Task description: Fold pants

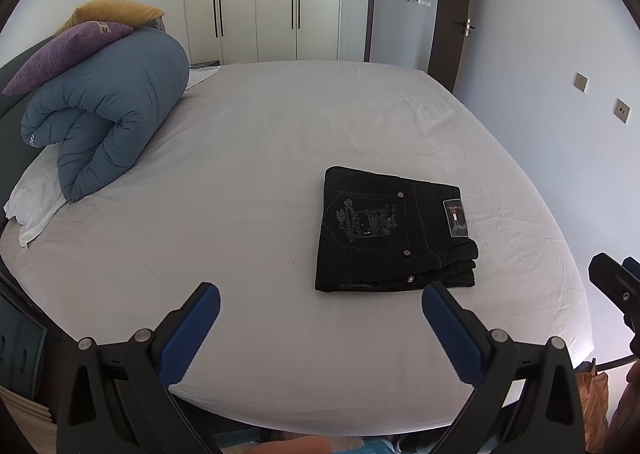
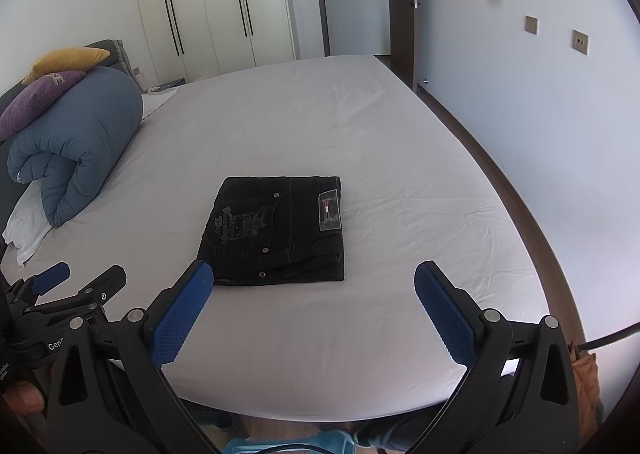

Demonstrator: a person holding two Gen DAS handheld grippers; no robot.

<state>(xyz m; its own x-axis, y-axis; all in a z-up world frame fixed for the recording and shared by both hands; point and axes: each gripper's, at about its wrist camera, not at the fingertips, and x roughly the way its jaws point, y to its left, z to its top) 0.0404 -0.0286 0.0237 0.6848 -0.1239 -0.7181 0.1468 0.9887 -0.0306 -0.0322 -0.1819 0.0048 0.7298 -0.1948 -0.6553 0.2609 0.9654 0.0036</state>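
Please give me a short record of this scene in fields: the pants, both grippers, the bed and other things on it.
pants: black pants, folded into a compact rectangle, flat on the sheet, back pocket and label up
left gripper: jaws open, holds nothing, short of the pants
right gripper: jaws open, holds nothing
bed: white sheet, lightly wrinkled
other: rolled blue duvet with purple pillow and yellow pillow on top

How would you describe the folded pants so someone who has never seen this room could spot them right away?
Start at the big bed with the pale sheet. The rolled blue duvet and pillows sit at the headboard end; the pants lie apart, near the front edge. They are the only black item: a compact folded square with an embroidered back pocket, metal rivets and a small rectangular label.
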